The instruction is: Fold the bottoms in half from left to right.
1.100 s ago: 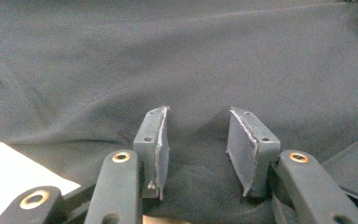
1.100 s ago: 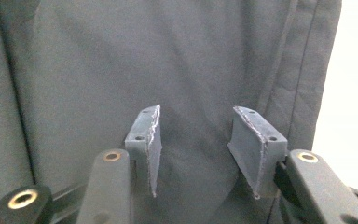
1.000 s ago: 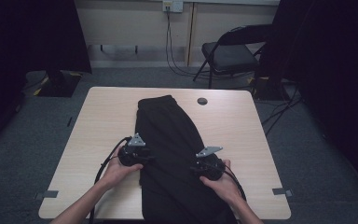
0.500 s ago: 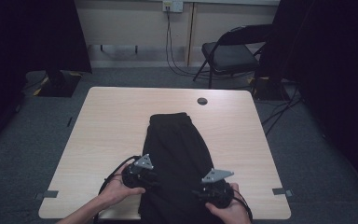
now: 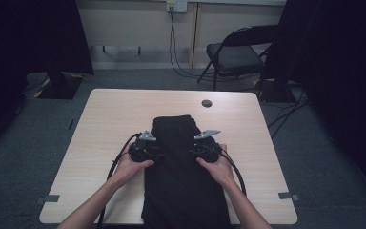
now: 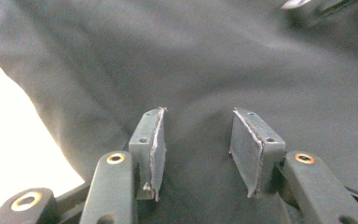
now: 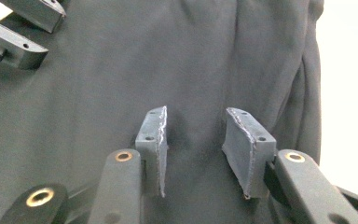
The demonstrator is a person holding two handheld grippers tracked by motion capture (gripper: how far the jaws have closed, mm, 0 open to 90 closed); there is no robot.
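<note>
**Two grippers on a black garment, seen from above**

So there's a light wooden table [image 5: 109, 124] on grey carpet, with a black folded cloth garment [image 5: 181, 181] lying down its middle and reaching the near edge. The person's left hand [image 5: 129, 166] holds the black left gripper [image 5: 159, 151] at the garment's left edge, and the right hand [image 5: 219, 164] holds the black right gripper [image 5: 194, 151] on its right part. The grippers point toward each other over the cloth. Past the garment's far end sits a small dark round cap [image 5: 207, 103]. Beyond the table stands a black folding chair [image 5: 233, 55].
</note>
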